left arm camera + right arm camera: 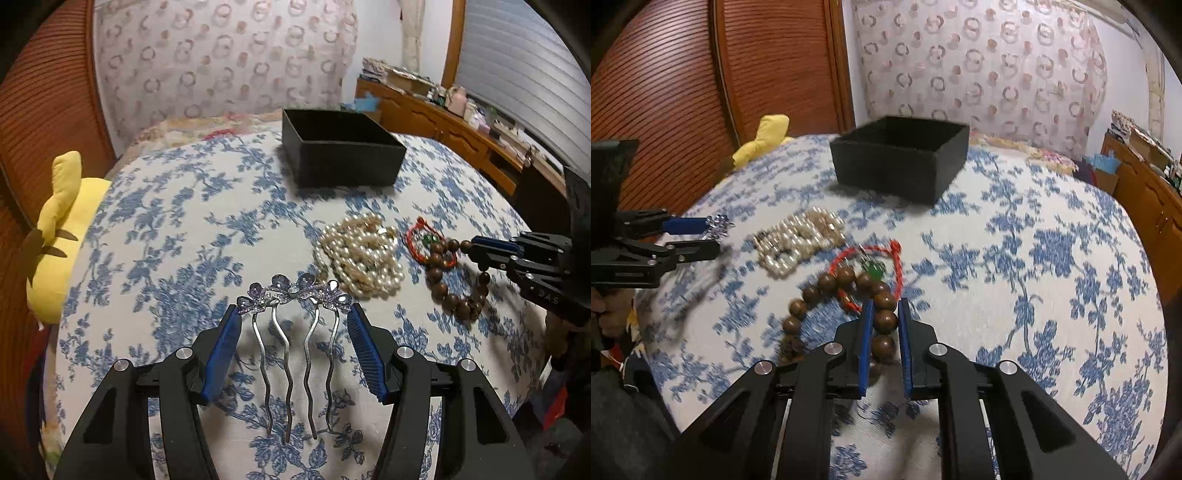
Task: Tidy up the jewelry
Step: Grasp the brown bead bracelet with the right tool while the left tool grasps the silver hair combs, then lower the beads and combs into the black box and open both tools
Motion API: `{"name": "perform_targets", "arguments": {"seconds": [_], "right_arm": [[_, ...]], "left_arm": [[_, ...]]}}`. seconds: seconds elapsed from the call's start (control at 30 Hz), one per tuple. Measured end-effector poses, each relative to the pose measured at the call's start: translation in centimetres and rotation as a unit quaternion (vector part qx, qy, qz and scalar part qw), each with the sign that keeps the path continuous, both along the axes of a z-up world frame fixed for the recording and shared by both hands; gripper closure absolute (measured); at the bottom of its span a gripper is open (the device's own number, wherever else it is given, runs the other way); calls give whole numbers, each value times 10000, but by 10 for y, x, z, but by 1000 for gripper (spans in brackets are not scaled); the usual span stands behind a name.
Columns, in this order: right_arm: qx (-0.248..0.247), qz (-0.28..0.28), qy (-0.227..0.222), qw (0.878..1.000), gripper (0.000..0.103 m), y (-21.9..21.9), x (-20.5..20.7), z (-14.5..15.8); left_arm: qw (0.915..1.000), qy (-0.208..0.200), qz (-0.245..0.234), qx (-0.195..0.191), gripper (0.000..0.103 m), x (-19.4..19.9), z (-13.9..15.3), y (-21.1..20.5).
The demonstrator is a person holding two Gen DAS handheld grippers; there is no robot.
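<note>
A silver hair comb [291, 354] with purple crystals sits crosswise between the blue pads of my left gripper [295, 310], which is shut on its two ends and holds it just above the blue-flowered bedspread [192, 236]. Right of it lie a heap of pearls [360, 254], a red cord bracelet [413, 240] with a green bead, and a brown wooden bead bracelet [454, 295]. My right gripper [885, 304] is shut on the wooden bead bracelet [884, 321], part of which still lies on the bed. An open black box [894, 166] stands farther back.
A yellow plush toy [62, 229] lies at the bed's left edge beside a ribbed wooden door [665, 92]. A cluttered wooden dresser [443, 122] runs along the right. A patterned pillow [221, 62] stands behind the box.
</note>
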State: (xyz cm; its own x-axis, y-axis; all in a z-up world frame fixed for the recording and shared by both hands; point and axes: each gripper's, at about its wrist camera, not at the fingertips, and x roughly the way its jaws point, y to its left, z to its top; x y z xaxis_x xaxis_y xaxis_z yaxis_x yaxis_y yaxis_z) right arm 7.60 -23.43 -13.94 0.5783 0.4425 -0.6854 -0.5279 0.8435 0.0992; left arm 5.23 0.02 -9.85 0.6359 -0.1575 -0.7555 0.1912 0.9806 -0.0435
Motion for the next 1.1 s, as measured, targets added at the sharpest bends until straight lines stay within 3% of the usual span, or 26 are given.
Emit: {"name": "perform_targets", "arguments": {"seconds": [0.67,1.1], "right_arm": [[-95,499,-884,9948,88,27,-3,71],[-394,460,-1481,9871,88,34,48,114]], "left_arm": [[9980,-598,-64,-198,46,25,35,-11],[9964,-822,-118,-173,46,57,51,-14]]}}
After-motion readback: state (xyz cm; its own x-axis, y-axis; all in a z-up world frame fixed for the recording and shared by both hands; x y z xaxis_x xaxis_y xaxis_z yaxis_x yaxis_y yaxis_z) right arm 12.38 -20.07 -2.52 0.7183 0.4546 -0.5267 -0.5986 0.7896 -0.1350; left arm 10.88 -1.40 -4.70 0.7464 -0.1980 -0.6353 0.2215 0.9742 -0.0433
